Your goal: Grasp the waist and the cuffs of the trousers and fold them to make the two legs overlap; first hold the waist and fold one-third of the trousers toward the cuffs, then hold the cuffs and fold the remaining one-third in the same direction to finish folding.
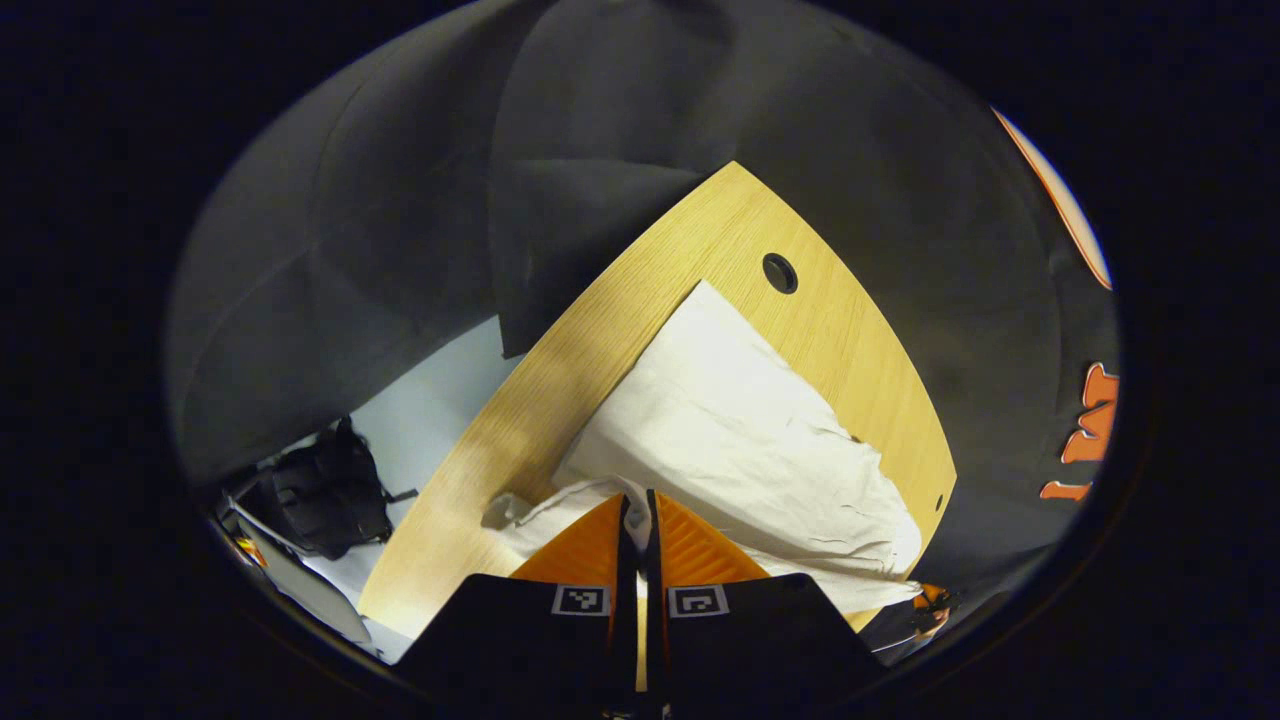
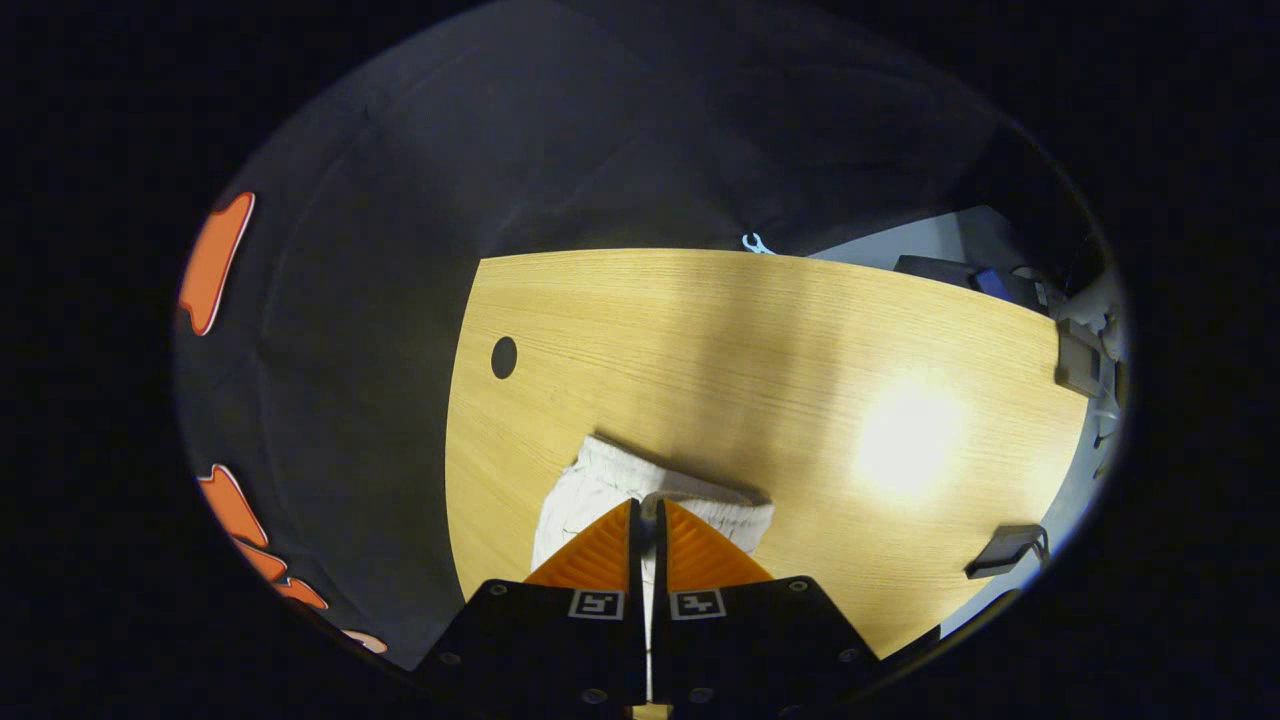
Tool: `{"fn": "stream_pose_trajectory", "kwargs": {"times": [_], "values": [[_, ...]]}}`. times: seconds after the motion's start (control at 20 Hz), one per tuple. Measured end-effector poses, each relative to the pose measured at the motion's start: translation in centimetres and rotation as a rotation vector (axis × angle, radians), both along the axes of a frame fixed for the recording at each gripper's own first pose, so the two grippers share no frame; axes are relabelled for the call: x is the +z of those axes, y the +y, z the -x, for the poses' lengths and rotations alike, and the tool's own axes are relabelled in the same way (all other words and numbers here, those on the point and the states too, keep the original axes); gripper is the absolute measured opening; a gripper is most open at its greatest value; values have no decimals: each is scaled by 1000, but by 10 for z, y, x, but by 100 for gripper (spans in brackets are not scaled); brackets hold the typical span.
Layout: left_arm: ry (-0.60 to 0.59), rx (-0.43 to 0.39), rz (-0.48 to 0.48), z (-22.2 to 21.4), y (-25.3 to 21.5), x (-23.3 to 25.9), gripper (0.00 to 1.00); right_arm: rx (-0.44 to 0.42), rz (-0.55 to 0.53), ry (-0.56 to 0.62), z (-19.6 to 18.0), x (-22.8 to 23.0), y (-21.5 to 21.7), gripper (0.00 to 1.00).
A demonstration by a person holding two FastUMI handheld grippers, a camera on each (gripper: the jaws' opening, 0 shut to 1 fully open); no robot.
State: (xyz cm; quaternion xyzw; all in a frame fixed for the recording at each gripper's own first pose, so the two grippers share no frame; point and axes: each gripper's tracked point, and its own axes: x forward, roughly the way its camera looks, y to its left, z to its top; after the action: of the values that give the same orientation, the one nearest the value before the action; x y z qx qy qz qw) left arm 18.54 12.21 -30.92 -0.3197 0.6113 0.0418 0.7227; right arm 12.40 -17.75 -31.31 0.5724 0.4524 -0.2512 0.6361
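White trousers [image 1: 740, 430] lie spread on the wooden table [image 1: 600, 340], running from my fingers toward the far corner. In the left gripper view my left gripper [image 1: 637, 512] is shut on a bunched edge of the white cloth, which pokes up between the fingers. In the right gripper view the ribbed elastic end of the trousers [image 2: 620, 485] hangs lifted above the table [image 2: 800, 360], and my right gripper [image 2: 648, 515] is shut on it. Which end the left gripper holds I cannot tell.
The table has a round cable hole [image 1: 780, 272], also seen as a hole [image 2: 504, 357] near the left edge. A black bag [image 1: 325, 490] sits on the floor to the left. Dark boxes [image 2: 1075, 355] and a black device [image 2: 1005, 548] sit at the table's right edge.
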Motion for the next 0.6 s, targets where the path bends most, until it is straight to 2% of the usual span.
{"fn": "stream_pose_trajectory", "kwargs": {"times": [0.1,0.2,0.35,0.45,0.6], "values": [[-31,-65,-37,-21,-3,-4,7,-2,-20,-8,-18,-3,4,2],[-71,-92,-82,-48,-6,-3,7,10,-23,-27,-35,-6,7,2],[-133,-61,-76,-82,-13,5,7,11,-49,-52,-61,-3,11,2],[-129,-27,-77,-95,-14,2,8,22,-49,-54,-64,-4,8,2],[-128,-24,-122,-105,-11,-6,7,32,-54,-68,-68,-12,8,2]]}}
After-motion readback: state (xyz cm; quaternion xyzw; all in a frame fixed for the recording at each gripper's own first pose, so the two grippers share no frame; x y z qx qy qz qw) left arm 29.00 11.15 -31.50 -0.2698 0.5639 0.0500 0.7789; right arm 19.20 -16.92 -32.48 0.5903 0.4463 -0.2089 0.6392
